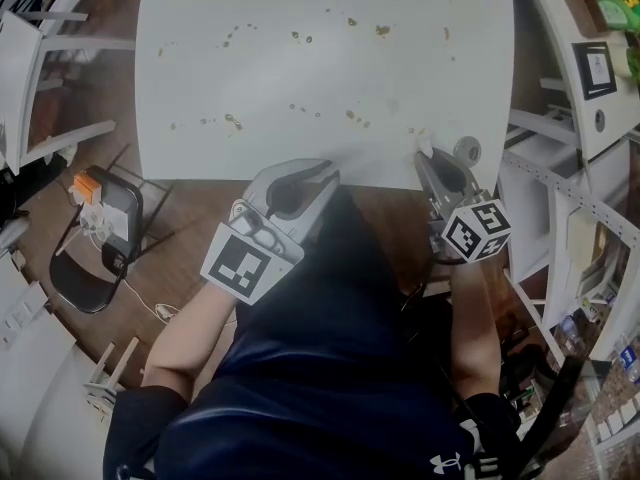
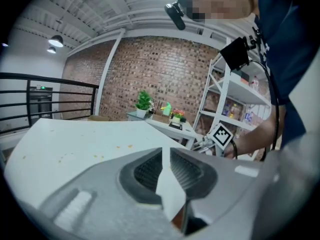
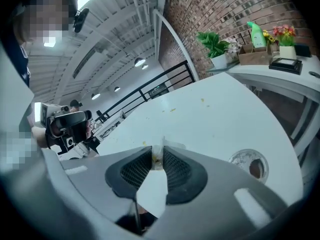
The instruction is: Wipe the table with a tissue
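- Closest in, the right tongs (image 3: 158, 147) are pinching a small scrap of tissue (image 3: 157, 158), their jaws standing only a narrow way apart with the tissue filling the gap.
- Yellowish staining is showing on the tissue, and a white corner of it is poking out just past the tips.
- Those tips are hanging at the near edge of the table (image 3: 210, 119); whether the tissue is touching the top, I cannot tell.
- Just beside the right tongs, on their right, a round fitting (image 3: 248, 162) is sitting in the tabletop.
- Well to the left, the left tongs (image 2: 166, 148) are gripping nothing: the jaws are drawn together, with only a sliver of white tabletop showing between them, and they are pointing over the same near edge.
- Beyond both tongs, crumbs (image 1: 382, 30) and brown specks are lying scattered across the table.
- Behind the right tongs a square-marked cube (image 1: 477, 230) is riding on their back end, and the left cube (image 1: 240, 266) is riding likewise behind the left tongs.
- Between the two tongs, and nearer the head camera, a person's dark shirt (image 1: 340, 368) is filling the view.
- Left of the left tongs a black chair (image 1: 85, 283) is standing on the floor; right of the right tongs white shelves (image 1: 560, 183) are standing.
- Far beyond the left tongs a potted plant (image 2: 143, 100) is sitting before a brick wall (image 2: 165, 74).
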